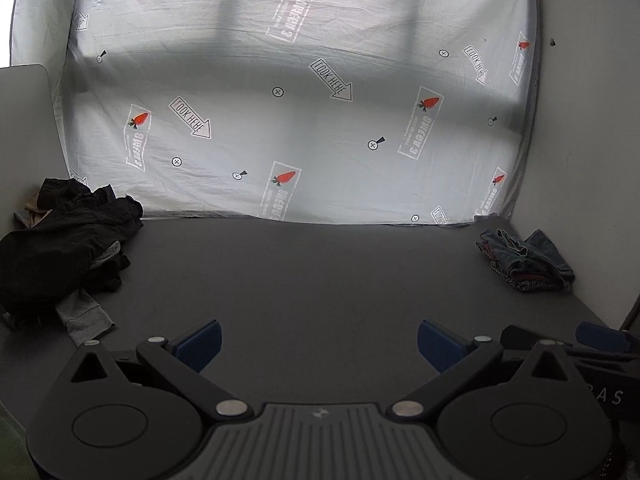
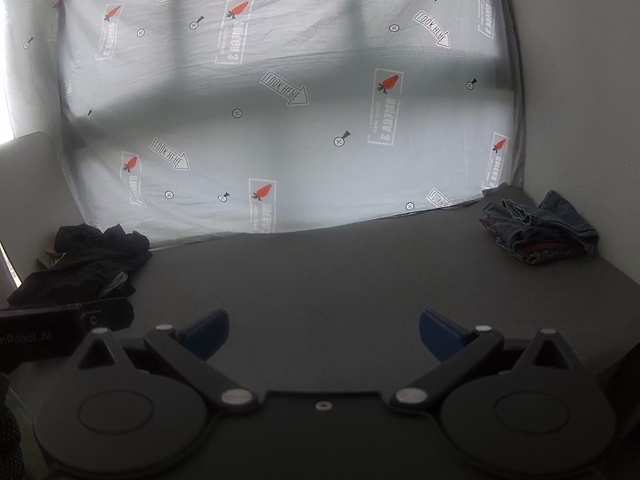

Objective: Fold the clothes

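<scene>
Matte grey tabletop (image 1: 320, 272), printed sheet (image 1: 304, 100) behind. Crumpled dark clothes (image 1: 60, 248) at nine o'clock; folded denim bundle (image 1: 524, 260) at two. Left gripper (image 1: 319, 346) and right gripper (image 2: 324, 334) both spread, empty.

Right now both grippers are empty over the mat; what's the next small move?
Probably send the left gripper, fingers open, toward the dark clothes heap at the mat's left edge. That heap looks unfolded, while the denim stack on the right looks already folded. The middle of the mat lies bare for spreading.

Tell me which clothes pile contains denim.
The small pile at the far right of the table: blue denim over reddish fabric. The left pile is mostly black.
</scene>
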The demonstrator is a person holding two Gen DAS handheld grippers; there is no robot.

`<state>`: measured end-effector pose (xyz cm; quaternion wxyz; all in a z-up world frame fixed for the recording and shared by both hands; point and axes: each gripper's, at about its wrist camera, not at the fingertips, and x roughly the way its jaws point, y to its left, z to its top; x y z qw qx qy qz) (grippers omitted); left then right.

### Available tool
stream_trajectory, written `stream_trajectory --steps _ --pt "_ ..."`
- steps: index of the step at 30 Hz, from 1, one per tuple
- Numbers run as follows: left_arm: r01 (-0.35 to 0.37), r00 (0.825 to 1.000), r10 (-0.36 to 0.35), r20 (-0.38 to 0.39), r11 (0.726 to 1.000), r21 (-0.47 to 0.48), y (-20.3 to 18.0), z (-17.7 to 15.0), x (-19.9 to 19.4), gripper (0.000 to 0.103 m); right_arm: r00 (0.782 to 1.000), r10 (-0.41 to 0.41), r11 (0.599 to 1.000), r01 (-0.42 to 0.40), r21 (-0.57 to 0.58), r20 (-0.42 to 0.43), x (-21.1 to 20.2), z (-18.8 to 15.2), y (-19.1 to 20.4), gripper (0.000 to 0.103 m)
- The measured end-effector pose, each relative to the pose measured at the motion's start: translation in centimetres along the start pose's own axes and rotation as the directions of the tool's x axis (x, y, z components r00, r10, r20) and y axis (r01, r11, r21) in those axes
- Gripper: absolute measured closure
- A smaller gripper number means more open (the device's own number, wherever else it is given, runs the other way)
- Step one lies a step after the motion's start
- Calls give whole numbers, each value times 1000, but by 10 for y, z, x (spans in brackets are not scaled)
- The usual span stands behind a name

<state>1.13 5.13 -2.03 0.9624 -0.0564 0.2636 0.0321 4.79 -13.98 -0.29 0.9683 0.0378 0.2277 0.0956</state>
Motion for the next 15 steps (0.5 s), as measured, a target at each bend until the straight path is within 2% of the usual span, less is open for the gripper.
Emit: stream_trajectory --steps 5,7,15 --pt "-17 999 17 -29 999 -27 6 -9 -3 0 998 14 1000 -13 8 -60 -18 -27 -29 1" --pt "-29 999 28 -30 999 -29 6 -8 -5 0 997 16 1000 -16 6 -78 -15 -33 -26 1" --pt "-29 999 28 -39 999 -39 7 -6 -7 0 996 7 1000 -9 -23 -88 -113 -78 -125 1"
